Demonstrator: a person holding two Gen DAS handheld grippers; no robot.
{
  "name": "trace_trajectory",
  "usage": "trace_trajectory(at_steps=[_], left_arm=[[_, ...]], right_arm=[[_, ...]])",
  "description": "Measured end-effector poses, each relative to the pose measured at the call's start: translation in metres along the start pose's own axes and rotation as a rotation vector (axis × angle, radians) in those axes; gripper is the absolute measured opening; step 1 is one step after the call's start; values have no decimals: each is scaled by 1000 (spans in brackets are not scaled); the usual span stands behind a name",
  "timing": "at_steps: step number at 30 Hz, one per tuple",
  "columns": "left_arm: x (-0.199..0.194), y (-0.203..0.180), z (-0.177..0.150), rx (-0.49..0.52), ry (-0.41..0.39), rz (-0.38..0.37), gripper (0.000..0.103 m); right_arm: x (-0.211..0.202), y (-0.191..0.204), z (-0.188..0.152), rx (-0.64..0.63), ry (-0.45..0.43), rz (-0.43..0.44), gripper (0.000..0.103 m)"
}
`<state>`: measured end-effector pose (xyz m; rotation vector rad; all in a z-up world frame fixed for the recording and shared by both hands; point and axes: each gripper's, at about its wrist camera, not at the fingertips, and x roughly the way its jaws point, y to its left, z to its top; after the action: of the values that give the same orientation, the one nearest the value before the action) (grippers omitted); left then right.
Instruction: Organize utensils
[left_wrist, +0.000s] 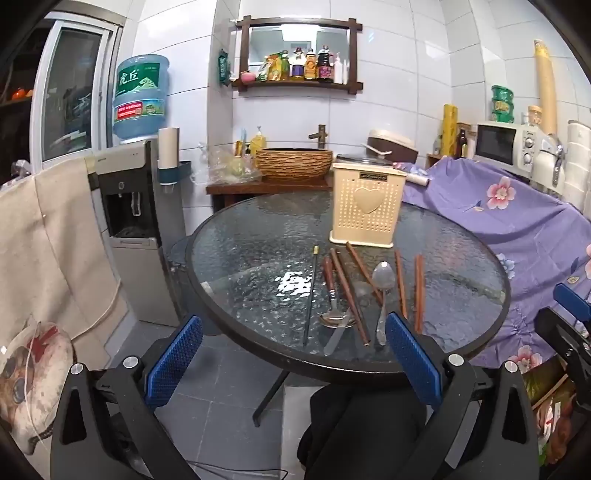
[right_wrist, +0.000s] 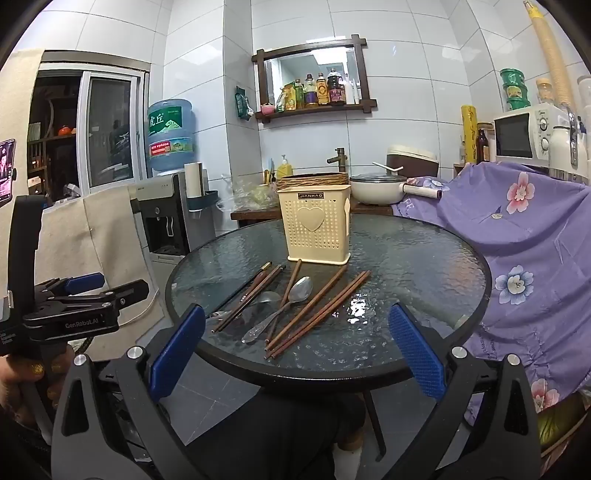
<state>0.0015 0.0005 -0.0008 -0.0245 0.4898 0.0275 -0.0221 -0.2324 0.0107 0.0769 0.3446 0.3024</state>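
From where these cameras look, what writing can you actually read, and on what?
"JIANHAO": plate on the cream utensil holder.
"GenRobot.AI": left hand-held gripper.
"虎丘": blue water bottle.
Shelf bottles' labels, microwave dials, phone screen: too small or blurred.

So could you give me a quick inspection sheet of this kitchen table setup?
Surface: round textured-glass table with dark rim.
Job's things: cream perforated plastic utensil holder with heart upright; brown wooden chopsticks, plain steel spoon and wooden-handled steel spoon lie loose before it.
Clutter: nothing seen on the table besides these.
Grippers: left gripper and right gripper open, empty, short of the table.
Cables: thin dark cable on the floor.
Surroundings: water dispenser, white microwave, purple floral cloth.
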Motion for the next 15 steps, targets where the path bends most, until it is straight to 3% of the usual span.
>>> trace_trajectory(at_steps=[6, 7, 15], left_arm=[[2, 6, 0, -4, 28, 2, 97], [0, 6, 2, -4, 0, 7, 97], [3, 11, 0, -5, -5, 10, 97]], right_arm=[[0, 0, 0, -2, -3, 4, 98], [0, 0, 0, -4, -3, 4, 98], [0, -2, -1, 4, 1, 3, 98]])
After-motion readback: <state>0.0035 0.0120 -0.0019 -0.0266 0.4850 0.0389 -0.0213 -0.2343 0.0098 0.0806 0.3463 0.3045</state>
